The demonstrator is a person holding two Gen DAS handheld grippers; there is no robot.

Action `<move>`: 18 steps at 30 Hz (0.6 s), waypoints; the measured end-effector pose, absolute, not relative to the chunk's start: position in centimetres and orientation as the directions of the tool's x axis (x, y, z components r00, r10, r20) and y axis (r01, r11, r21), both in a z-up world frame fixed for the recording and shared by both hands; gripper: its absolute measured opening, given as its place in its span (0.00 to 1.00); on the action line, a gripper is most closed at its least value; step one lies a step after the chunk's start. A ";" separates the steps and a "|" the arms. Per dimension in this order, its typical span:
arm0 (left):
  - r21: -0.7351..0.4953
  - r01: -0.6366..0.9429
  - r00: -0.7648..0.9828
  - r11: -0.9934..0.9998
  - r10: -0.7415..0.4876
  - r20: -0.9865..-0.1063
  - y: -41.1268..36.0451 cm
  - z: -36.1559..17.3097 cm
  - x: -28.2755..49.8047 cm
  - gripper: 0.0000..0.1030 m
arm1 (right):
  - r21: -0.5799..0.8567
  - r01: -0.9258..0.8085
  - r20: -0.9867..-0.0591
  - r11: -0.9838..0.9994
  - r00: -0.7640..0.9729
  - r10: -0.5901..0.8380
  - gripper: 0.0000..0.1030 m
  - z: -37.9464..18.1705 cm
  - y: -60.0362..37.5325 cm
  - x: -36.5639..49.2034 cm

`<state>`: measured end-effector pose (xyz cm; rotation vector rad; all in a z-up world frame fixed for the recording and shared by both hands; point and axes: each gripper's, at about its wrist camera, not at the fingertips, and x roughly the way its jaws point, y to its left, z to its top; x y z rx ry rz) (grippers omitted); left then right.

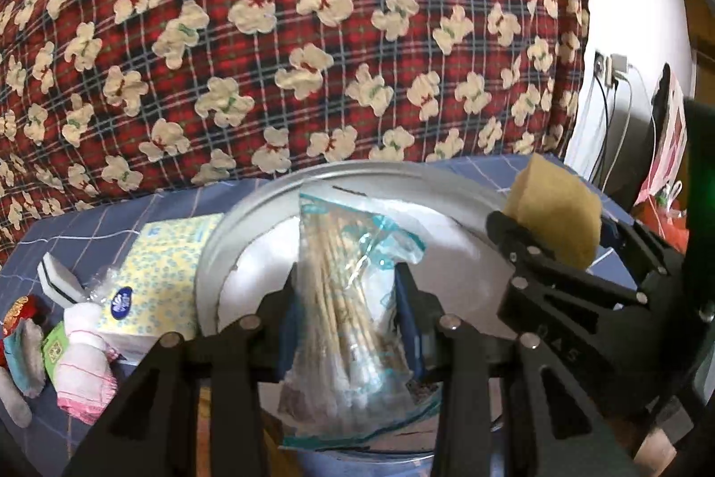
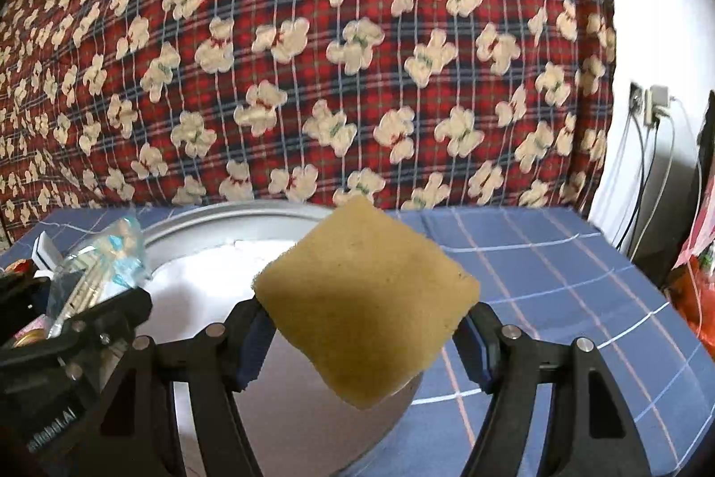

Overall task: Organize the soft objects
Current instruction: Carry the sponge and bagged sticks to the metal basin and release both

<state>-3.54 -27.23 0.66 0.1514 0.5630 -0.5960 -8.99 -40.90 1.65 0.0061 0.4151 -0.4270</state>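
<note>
- While both tools hang over the round metal basin, the right gripper pinches a tan sponge by two opposite corners, its jaws standing wide because the block is wide.
- Seen from the right wrist, the sponge sits dead centre, tilted like a diamond, with the basin's rim running from nine o'clock to twelve o'clock behind it.
- That sponge should be very light and springy; it bulges between the pads, so a hard squeeze only deforms it. A hold across the flat faces would likely sit steadier than the corners.
- Narrowly set, the left gripper clamps a clear plastic bag of thin pale sticks, possibly cotton swabs, though the wrapping blurs them.
- Thin and slick, the bag will probably crumple and slide; gripping across the stiff bundle, as now, seems wiser than holding loose film.
- At eight o'clock in the left wrist view, a yellow tissue pack lies on the blue checked cloth, touching the basin's rim, with a rolled pink-trimmed cloth against its near side.
</note>
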 end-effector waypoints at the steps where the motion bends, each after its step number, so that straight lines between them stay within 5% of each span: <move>1: -0.021 0.571 0.681 0.821 -0.487 -0.546 -27.3 0.5 -3.5 0.36 | -0.077 0.400 -0.404 0.913 0.825 -0.395 0.71 1.5 -41.0 -8.8; 12: 0.013 0.574 0.685 0.819 -0.471 -0.556 -27.9 -0.4 -3.2 0.37 | -0.084 0.369 -0.494 0.926 0.791 -0.360 0.73 0.1 -41.0 -7.4; 14: 0.008 0.560 0.690 0.828 -0.461 -0.558 -27.6 -0.3 -3.1 0.43 | -0.067 0.361 -0.511 0.930 0.789 -0.342 0.74 0.0 -41.2 -7.2; 18: -0.046 0.521 0.690 0.852 -0.453 -0.565 -26.4 -0.1 -2.5 0.70 | -0.020 0.349 -0.512 0.937 0.802 -0.309 0.75 -0.1 -41.5 -7.4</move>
